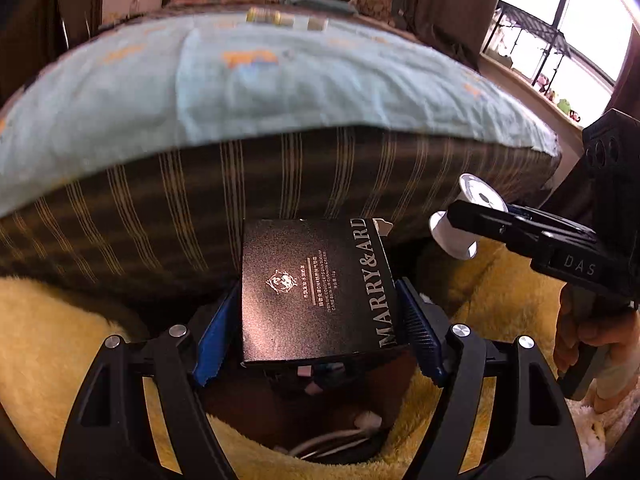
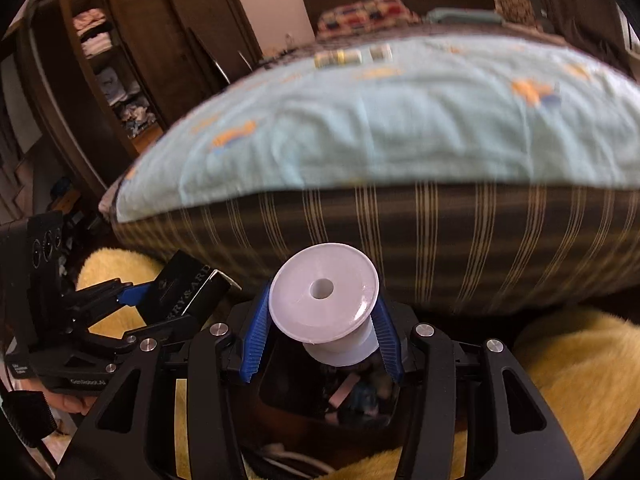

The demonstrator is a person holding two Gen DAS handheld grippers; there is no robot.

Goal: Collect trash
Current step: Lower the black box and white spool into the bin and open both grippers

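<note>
My left gripper point(image 1: 318, 316) is shut on a black box point(image 1: 316, 288) printed "MARRY&ARD", held between the blue pads above a dark bin point(image 1: 320, 412) with scraps inside. The box also shows in the right wrist view point(image 2: 180, 288). My right gripper point(image 2: 322, 328) is shut on a white plastic spool point(image 2: 324, 300), also over the bin point(image 2: 332, 404). In the left wrist view the spool point(image 1: 460, 224) and the right gripper point(image 1: 472, 216) are at the right, apart from the box.
A bed with a light blue sheet point(image 1: 256, 80) and striped dark side point(image 1: 280, 184) stands right in front. Yellow fluffy rug point(image 1: 48, 344) lies around the bin. Small items point(image 1: 272, 16) lie on the far bed. A wardrobe point(image 2: 112, 60) stands at left.
</note>
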